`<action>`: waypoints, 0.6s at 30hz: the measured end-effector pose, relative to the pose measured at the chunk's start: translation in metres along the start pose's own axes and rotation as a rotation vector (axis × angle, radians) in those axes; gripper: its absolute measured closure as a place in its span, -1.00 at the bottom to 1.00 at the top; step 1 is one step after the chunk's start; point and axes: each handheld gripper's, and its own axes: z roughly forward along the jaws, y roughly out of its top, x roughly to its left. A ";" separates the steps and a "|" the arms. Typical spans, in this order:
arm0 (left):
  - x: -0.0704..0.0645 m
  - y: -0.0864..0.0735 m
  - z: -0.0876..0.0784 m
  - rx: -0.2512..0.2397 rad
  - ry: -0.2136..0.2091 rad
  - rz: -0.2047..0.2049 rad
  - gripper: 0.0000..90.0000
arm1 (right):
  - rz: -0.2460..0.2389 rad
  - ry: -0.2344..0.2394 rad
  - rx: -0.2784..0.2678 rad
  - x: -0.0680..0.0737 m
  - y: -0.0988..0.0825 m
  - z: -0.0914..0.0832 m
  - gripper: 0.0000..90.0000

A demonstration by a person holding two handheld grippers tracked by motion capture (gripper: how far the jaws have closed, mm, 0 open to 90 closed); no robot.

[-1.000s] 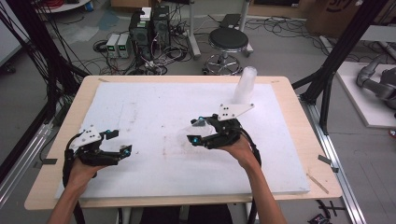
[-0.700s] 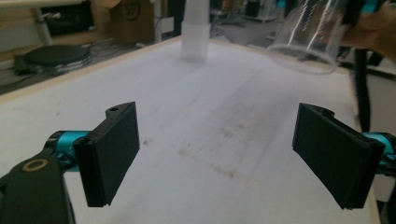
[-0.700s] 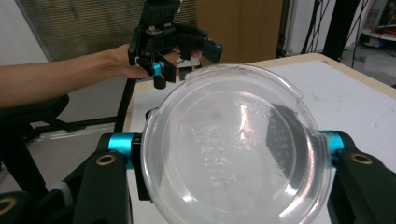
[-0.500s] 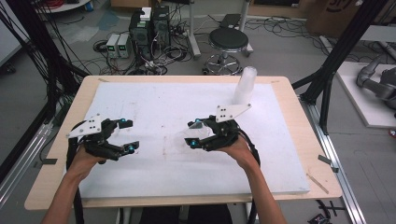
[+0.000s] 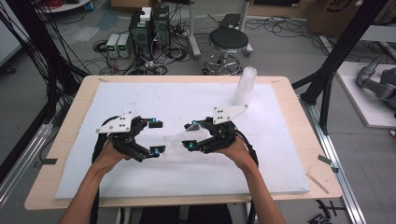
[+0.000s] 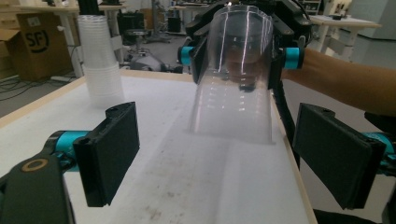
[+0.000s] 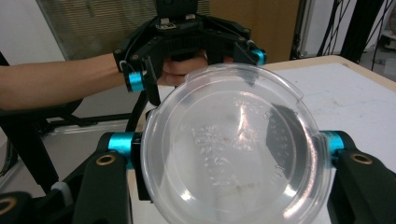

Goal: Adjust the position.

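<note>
A clear plastic cup (image 5: 179,139) lies sideways above the white board, and my right gripper (image 5: 191,135) is shut on it near its base. Its wide mouth points left, toward my left gripper (image 5: 156,136). The left gripper is open, with its jaws wide and just short of the cup's rim. In the left gripper view the cup (image 6: 233,79) hangs ahead between the two black pads (image 6: 109,149), not touched by them. In the right gripper view the cup's base (image 7: 233,149) sits between my jaws, with the left gripper (image 7: 191,51) facing it from behind.
A tall stack of clear cups (image 5: 245,86) stands at the back right of the white foam board (image 5: 163,93), also seen as the stack (image 6: 98,60) at the left. The board lies on a wooden table (image 5: 299,121). A stool and cables are on the floor beyond.
My left gripper has moved right and up from the table's left side to just in front of the cup's mouth. The right gripper with the cup has stayed in place.
</note>
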 end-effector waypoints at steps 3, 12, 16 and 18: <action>-0.001 0.001 0.011 -0.002 -0.015 0.004 -0.67 | -0.004 0.003 -0.003 0.000 0.000 0.000 -0.10; -0.006 -0.004 0.032 -0.022 -0.019 0.013 -0.67 | -0.009 0.014 -0.012 0.002 0.001 0.001 -0.10; -0.007 -0.006 0.037 -0.024 -0.018 0.016 -0.67 | -0.005 0.022 -0.026 0.002 0.002 0.000 -0.10; -0.008 -0.007 0.040 -0.026 -0.023 0.013 -0.67 | -0.006 0.032 -0.036 0.002 0.002 0.000 -0.10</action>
